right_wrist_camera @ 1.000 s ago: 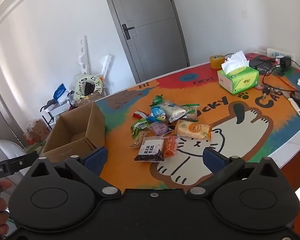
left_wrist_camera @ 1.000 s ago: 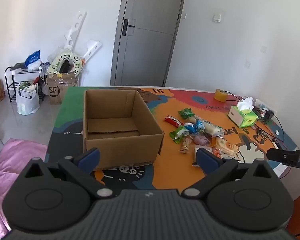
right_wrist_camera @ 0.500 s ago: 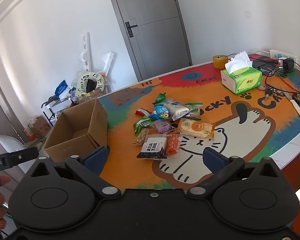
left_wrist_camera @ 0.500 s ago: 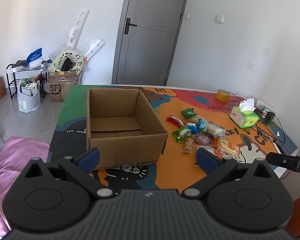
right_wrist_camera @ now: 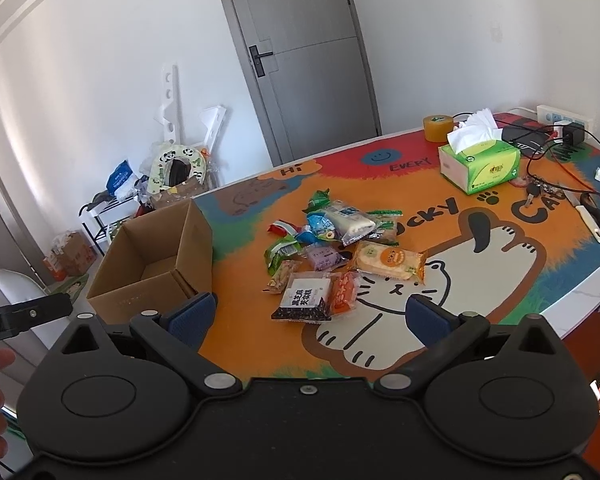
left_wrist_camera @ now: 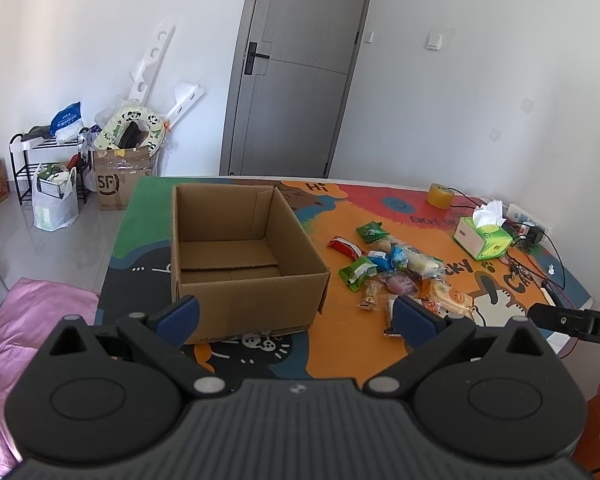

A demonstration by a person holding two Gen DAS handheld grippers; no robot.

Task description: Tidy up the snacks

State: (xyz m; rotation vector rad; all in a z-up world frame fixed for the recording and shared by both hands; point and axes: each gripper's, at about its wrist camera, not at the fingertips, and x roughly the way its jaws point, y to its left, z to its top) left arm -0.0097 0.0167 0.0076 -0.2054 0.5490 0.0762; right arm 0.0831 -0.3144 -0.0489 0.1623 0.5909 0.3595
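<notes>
**Begin with the nearest packet, and go down straight**

Both tools hang above the near edge of the table, and nothing is picked up yet. The left gripper [left_wrist_camera: 296, 316] has its blue fingers wide apart and empty, and the right gripper [right_wrist_camera: 310, 314] is also spread wide and empty.

The pile of small coloured snack packets [right_wrist_camera: 336, 248] lies loose on the orange cartoon table mat [right_wrist_camera: 240, 320], to the right of the open brown cardboard box [left_wrist_camera: 236, 256], which has nothing inside.

The right gripper is nearer to the pile, so I think it should work first. The white and black packet [right_wrist_camera: 304, 298] at the near edge touches an orange packet [right_wrist_camera: 344, 292], so the fingers should close across its free sides only. The wrappers look thin and slippery, so it is better to squeeze gently and lift slowly. The green tissue box [right_wrist_camera: 480, 164] is well apart from the pile.
</notes>
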